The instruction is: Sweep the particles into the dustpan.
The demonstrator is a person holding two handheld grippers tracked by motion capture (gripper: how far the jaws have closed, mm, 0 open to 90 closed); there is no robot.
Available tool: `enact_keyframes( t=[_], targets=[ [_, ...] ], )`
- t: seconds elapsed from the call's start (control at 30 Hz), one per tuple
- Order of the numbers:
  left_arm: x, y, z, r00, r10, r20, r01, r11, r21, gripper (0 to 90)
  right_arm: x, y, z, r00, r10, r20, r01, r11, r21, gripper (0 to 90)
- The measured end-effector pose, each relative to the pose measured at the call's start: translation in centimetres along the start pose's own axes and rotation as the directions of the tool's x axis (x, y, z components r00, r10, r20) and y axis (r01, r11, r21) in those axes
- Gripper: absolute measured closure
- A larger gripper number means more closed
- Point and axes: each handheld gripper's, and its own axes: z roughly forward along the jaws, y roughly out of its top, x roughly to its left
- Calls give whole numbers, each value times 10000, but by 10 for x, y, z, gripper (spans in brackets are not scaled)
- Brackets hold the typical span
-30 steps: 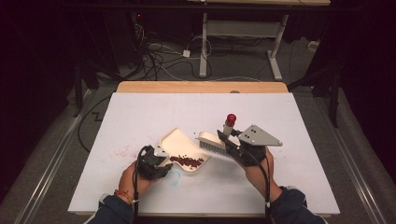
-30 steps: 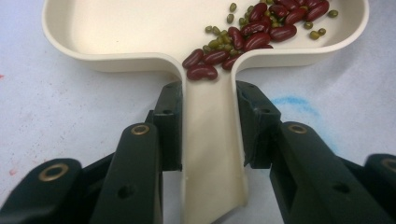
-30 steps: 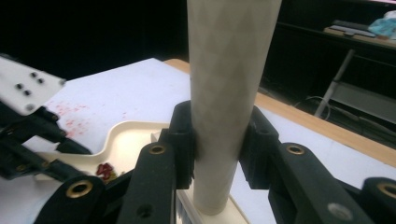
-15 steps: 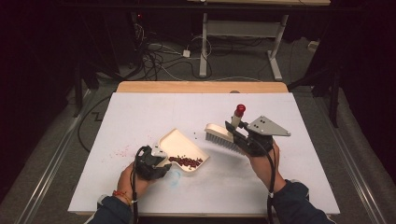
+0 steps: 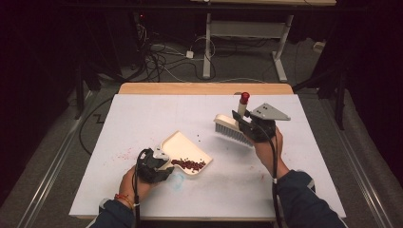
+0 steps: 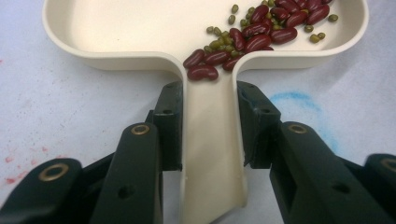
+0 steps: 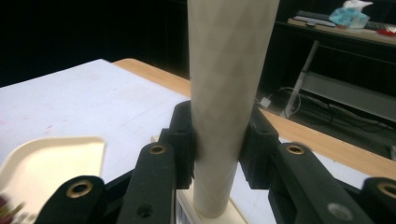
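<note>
A cream dustpan (image 5: 183, 147) lies on the white table (image 5: 142, 114), holding several red kidney beans (image 5: 190, 164) and small green beans (image 6: 222, 44). My left gripper (image 5: 159, 161) is shut on the dustpan handle (image 6: 212, 154), its jaws pressed to both sides. My right gripper (image 5: 244, 124) is shut on the upright handle (image 7: 229, 93) of a cream brush (image 5: 232, 128) with a red tip (image 5: 244, 98). It holds the brush above the table, right of the pan.
A couple of stray beans (image 5: 198, 138) lie on the table beyond the pan. A blue smudge (image 6: 299, 100) and red stains (image 5: 124, 154) mark the table surface. A wooden edge (image 5: 204, 88) runs along the far side; cables and desk legs stand beyond.
My right gripper has carried the brush up and to the right, away from the dustpan. The left gripper and pan have stayed put.
</note>
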Motion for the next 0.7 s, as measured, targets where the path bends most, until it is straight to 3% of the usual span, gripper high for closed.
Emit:
enact_keyframes(
  t=[0.1, 0.3, 0.33, 0.37, 0.43, 0.47, 0.53, 0.63, 0.7],
  targets=[
    [0, 0, 0, 10000, -15, 25, 15, 10000, 20, 637, -3, 3, 21, 9996, 258, 142, -257, 9997, -53, 705],
    [2, 1, 1, 9998, -176, 72, 176, 9998, -51, 637, 7, 7, 48, 9992, 92, 387, -84, 9998, -205, 706],
    [2, 1, 1, 9997, -215, 112, 216, 9998, -59, 637, 11, 7, 52, 9991, -11, 412, 21, 9997, -245, 706],
    [3, 0, 2, 9997, -205, 117, 205, 9998, -53, 637, 19, 9, 62, 9983, -477, 321, 483, 9987, -157, 706],
    [3, 0, 3, 9997, -195, 137, 195, 9998, -11, 637, 23, 9, 66, 9975, -659, 263, 661, 9978, -95, 706],
    [3, 0, 3, 9997, -194, 142, 193, 9998, 11, 637, 32, 7, 72, 9964, -844, 95, 843, 9964, 116, 706],
    [4, 0, 3, 9997, -189, 152, 188, 9998, 28, 637, 39, 4, 72, 9952, -953, -204, 955, 9954, 119, 706],
    [4, 1, 5, 9998, -184, 122, 183, 9998, 19, 637, 45, 3, 69, 9944, -1015, -286, 1019, 9947, 131, 706],
    [4, 3, 5, 9999, -107, 65, 107, 9999, 27, 637, 51, -1, 59, 9946, -887, -534, 887, 9961, -39, 706]
  ],
)
